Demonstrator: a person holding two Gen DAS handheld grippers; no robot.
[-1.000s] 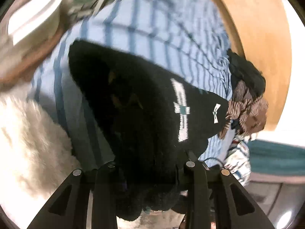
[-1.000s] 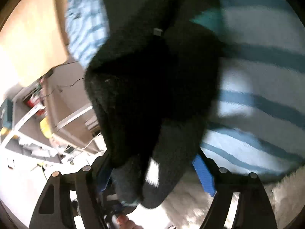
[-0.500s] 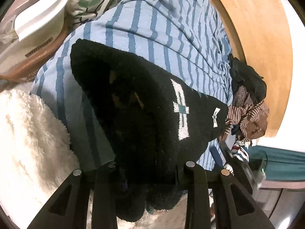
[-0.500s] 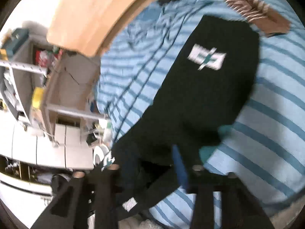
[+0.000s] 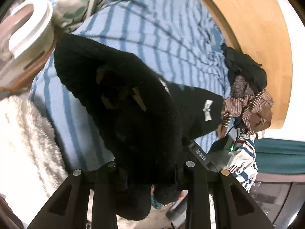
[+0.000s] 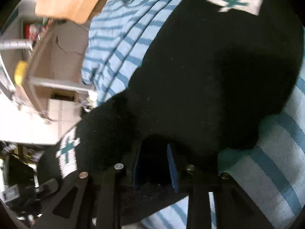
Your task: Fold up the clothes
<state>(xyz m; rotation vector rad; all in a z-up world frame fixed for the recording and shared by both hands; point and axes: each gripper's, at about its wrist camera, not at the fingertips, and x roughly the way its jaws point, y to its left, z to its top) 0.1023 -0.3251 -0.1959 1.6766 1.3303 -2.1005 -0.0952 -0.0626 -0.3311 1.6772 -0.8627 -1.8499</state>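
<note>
Your left gripper [image 5: 150,173] is clamped on a thick bunch of the black fleece garment [image 5: 122,103]; fabric fills the gap between both fingers and droops over the near edge below them. From that grip the garment runs away from you, long axis going from near-centre up toward the far left, where a rounded end sits on the blue striped bedsheet [image 5: 152,28]. A second lobe branches off to the right w/ a small white logo patch [image 5: 207,109] on it, ending just beside the brown striped clothes pile [image 5: 247,106].

Your right gripper [image 6: 154,164] is parted: blue pads [image 6: 172,168] visible w/ dark space between, nothing pinched that you can see. The garment [image 6: 219,76] lies just in front of the fingertips, draped over their tips; contact w/ the pads can't be told. In the right wrist view its long axis runs from near-left up to the far right, w/ a white-and-teal cross patch [image 6: 231,1] at the far end and another patch [image 6: 67,152] at the near-left end, hanging off the sheet [image 6: 118,43] edge.

Other stuff: white fluffy blanket [image 5: 24,143] near-left, white lidded container [image 5: 28,28] far left, wooden headboard [image 5: 257,38] far right, dark clothes [image 5: 244,66] against it.
</note>
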